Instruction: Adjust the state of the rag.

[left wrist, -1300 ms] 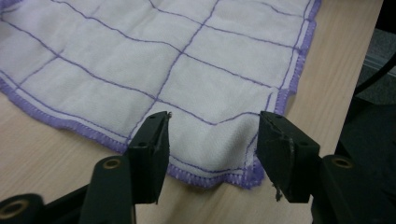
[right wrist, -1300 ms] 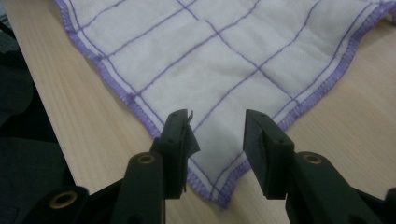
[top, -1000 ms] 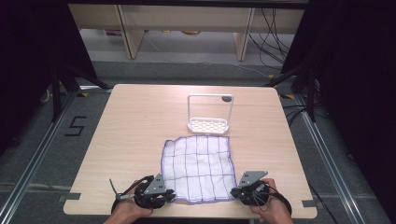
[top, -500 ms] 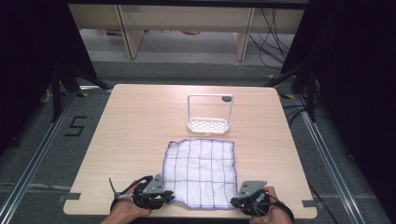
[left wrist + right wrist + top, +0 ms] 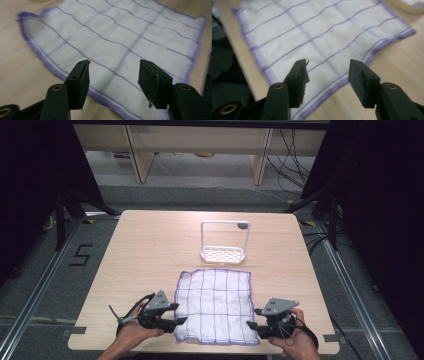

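Flanking the white purple-checked cloth (image 5: 215,305) on the pale wooden worktop (image 5: 145,250), left gripper (image 5: 175,321) and right gripper (image 5: 252,326) gape, jaws released, seemingly poised for its near corners.

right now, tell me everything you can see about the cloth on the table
The cloth is a white, roughly square dishcloth with a grid of thin purple lines and a purple stitched hem. It looks like soft woven fabric. It lies spread flat on the near half of the wooden table, its edges slightly wavy, just in front of the white rack. The left gripper and the right gripper sit at its two near corners, jaws open, gripping nothing.
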A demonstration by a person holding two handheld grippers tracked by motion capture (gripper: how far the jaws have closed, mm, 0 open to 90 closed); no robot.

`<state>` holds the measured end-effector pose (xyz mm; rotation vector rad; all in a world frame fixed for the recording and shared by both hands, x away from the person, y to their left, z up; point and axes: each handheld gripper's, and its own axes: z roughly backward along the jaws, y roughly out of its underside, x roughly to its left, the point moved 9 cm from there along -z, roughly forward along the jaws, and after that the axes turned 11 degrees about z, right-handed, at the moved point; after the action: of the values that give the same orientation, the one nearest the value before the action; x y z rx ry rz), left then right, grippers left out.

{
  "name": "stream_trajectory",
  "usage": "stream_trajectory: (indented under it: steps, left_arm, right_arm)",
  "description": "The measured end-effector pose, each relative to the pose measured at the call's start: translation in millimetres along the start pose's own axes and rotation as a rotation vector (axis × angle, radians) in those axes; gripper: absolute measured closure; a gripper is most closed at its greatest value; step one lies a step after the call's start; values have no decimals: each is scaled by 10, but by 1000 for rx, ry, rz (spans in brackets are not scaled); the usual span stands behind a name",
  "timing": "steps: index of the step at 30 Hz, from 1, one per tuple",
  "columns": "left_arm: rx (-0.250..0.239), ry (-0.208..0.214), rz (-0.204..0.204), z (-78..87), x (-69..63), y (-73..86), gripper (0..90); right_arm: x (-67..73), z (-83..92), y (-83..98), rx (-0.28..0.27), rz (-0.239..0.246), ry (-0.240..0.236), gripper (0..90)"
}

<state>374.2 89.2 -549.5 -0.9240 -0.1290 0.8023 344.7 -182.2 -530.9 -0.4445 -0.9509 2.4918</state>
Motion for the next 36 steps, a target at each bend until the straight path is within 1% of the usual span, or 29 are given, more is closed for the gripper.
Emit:
stream_trajectory:
  steps: [1, 2, 3, 5, 7, 8, 9, 10, 11, 13, 15, 16, 17, 19, 20, 21, 22, 23, 24, 26, 27, 28, 29, 31, 32, 33, 34, 35, 36]
  left_arm:
    - [11, -17, 10, -26, 88, -14, 403]
    - [1, -29, 41, -65, 158, -37, 394]
    - [7, -51, 57, -85, 231, -54, 383]
    - [-7, -66, 88, -118, 335, -106, 375]
    - [-10, -83, 95, -141, 419, -145, 375]
    - [-20, -81, 110, -155, 452, -173, 371]
    - [-20, -87, 113, -156, 475, -191, 366]
    - [-26, -95, 121, -161, 506, -217, 362]
    - [-26, -103, 117, -160, 538, -236, 361]
    - [-34, -116, 123, -164, 591, -274, 352]
    - [-38, -130, 131, -174, 646, -307, 342]
    - [-38, -133, 136, -183, 670, -321, 335]
    - [-38, -132, 139, -197, 691, -336, 329]
    - [-43, -146, 152, -223, 738, -369, 311]
    - [-42, -150, 153, -239, 761, -384, 308]
    - [-42, -146, 156, -261, 774, -397, 301]
    - [-42, -155, 153, -281, 792, -410, 293]
    - [-35, -153, 151, -298, 802, -420, 290]
    - [-30, -153, 152, -313, 812, -431, 286]
    - [-35, -149, 156, -355, 822, -471, 281]
    - [-30, -146, 151, -371, 832, -489, 281]
    - [-30, -149, 147, -386, 842, -508, 278]
    - [-31, -141, 148, -402, 841, -530, 270]
    - [-36, -118, 140, -424, 848, -567, 259]
    - [-42, -117, 144, -430, 858, -584, 259]
    - [-49, -127, 148, -435, 869, -598, 259]
    - [-45, -123, 140, -438, 881, -606, 257]
    - [-53, -132, 144, -445, 890, -619, 256]
    - [-47, -135, 139, -447, 907, -624, 256]
  right_arm:
    - [-83, -10, -24, -6, -13, 9, 487]
    - [-168, -37, -38, -9, -28, 19, 486]
    - [-249, -59, -50, -12, -53, 34, 481]
    - [-451, -100, -72, -16, -83, 64, 469]
    - [-569, -138, -81, -6, -99, 91, 456]
    - [-622, -148, -82, 7, -111, 92, 455]
    - [-706, -177, -110, -12, -105, 109, 456]
    - [-731, -185, -115, -4, -116, 104, 456]
    - [-772, -214, -130, -2, -138, 107, 456]
    - [-862, -269, -147, 4, -147, 116, 453]
    - [-925, -321, -172, 5, -160, 119, 450]
    - [-963, -356, -168, 21, -157, 122, 448]
    - [-999, -395, -185, 16, -148, 119, 446]
    - [-1038, -461, -208, 35, -159, 113, 443]
    - [-1062, -498, -222, 40, -151, 111, 442]
    - [-1087, -533, -236, 45, -152, 115, 441]
    - [-1115, -567, -249, 48, -155, 118, 441]
    - [-1136, -600, -261, 51, -154, 115, 443]
    - [-1167, -643, -285, 35, -156, 126, 441]
    - [-1220, -686, -290, 62, -149, 124, 442]
    - [-1243, -730, -317, 35, -167, 136, 442]
    - [-1266, -731, -317, 51, -168, 133, 442]
    - [-1297, -734, -316, 62, -160, 131, 445]
    - [-1339, -755, -342, 50, -180, 135, 448]
    - [-1372, -781, -347, 41, -170, 147, 449]
    - [-1381, -778, -353, 50, -186, 143, 451]
    - [-1410, -792, -357, 45, -166, 147, 452]
    - [-1402, -784, -361, 61, -188, 140, 453]
    - [-1402, -796, -365, 62, -182, 136, 456]
